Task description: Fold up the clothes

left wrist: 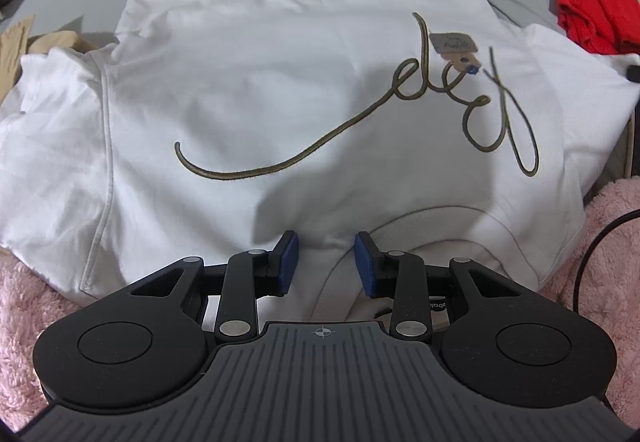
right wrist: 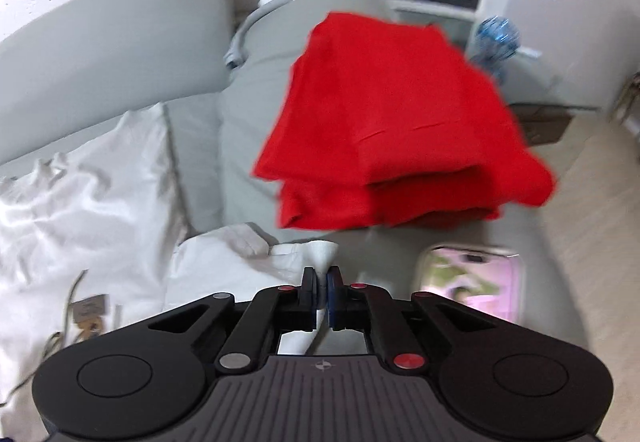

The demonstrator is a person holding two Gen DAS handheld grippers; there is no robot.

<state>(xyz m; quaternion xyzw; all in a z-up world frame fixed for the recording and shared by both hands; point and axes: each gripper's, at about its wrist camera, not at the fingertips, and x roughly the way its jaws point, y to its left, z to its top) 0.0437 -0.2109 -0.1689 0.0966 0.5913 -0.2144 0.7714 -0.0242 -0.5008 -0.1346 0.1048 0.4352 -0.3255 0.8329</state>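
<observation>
Two tongs are at work on one garment. The right tongs [right wrist: 321, 288] are clenched on a pinch of white cloth, which stands up in a small fan just past the pads; it looks like the sleeve end or a corner of the white sweatshirt [left wrist: 256, 81], though motion blur leaves the exact part unclear. The left tongs [left wrist: 326, 262] hang released, jaws parted with nothing between them, poised steeply over the ribbed collar [left wrist: 420, 230], which lies just ahead and a little to their right.

Outward from the left tongs, the sweatshirt lies flat on the bed, its long axis running straight away from them, collar nearest and hem farthest. The olive script [left wrist: 360, 113] crosses the chest, with a paper tag [left wrist: 454, 41] beside it. One sleeve [left wrist: 48, 97] spreads off to the left; the other side runs right, toward the right tongs.

Beyond the right tongs sits a folded red garment [right wrist: 400, 121] on the grey sheet [right wrist: 224, 145], and a phone [right wrist: 468, 282] lies just to their right. Pink fleece [left wrist: 24, 302] edges the near side.

Judging by this, the right side is being taken up, and its fold would go leftward across the long axis, toward the script; the right hand is plainly nearer for that, while the left could pin the collar.
</observation>
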